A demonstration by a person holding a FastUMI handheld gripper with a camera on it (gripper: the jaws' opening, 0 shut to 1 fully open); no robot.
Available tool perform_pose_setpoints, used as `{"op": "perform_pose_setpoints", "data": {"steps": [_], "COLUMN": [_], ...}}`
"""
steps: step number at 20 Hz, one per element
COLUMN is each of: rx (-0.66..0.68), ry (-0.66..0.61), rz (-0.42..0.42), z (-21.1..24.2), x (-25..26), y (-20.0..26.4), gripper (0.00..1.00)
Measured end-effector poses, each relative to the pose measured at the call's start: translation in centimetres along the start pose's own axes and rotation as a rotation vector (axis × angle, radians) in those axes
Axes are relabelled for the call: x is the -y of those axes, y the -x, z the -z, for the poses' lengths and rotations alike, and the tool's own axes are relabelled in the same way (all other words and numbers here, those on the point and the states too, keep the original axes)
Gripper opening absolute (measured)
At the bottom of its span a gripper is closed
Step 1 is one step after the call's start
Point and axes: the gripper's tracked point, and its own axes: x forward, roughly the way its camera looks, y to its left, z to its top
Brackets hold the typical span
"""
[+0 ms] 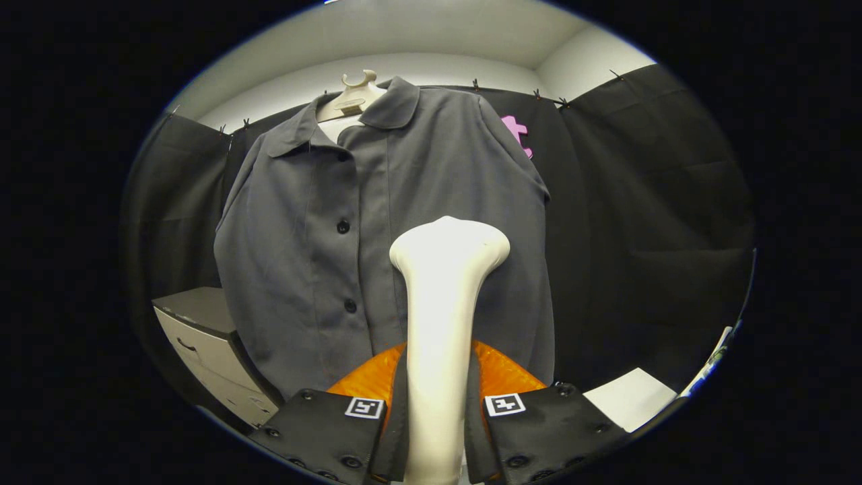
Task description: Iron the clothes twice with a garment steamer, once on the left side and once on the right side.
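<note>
now tongs (436, 411) clamped on garment steamer (444, 283) handle; steamer head against grey shirt (377, 229) front, on hanger (355, 94)

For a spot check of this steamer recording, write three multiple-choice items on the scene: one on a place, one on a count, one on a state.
1. Where is the steamer head?
A. against the shirt's front, beside the button placket
B. on the drawer cabinet
C. up at the hanger

2. How many shirt buttons show?
A. none
B. two
C. six

3. What is the gripper doing?
A. open, holding nothing
B. shut on the shirt
C. shut on the steamer handle

Key: 1 A, the head sits at mid-shirt next to the buttons; 2 B, two dark buttons show down the placket; 3 C, both fingers press the handle between them.
</note>
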Motion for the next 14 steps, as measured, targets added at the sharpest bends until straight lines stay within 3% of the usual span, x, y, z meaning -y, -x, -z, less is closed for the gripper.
{"op": "perform_pose_setpoints", "data": {"steps": [14], "rx": [-0.154], "ry": [-0.027], "rz": [0.053], "z": [10.0], "x": [1.6], "y": [2.6], "gripper": [0.41]}}
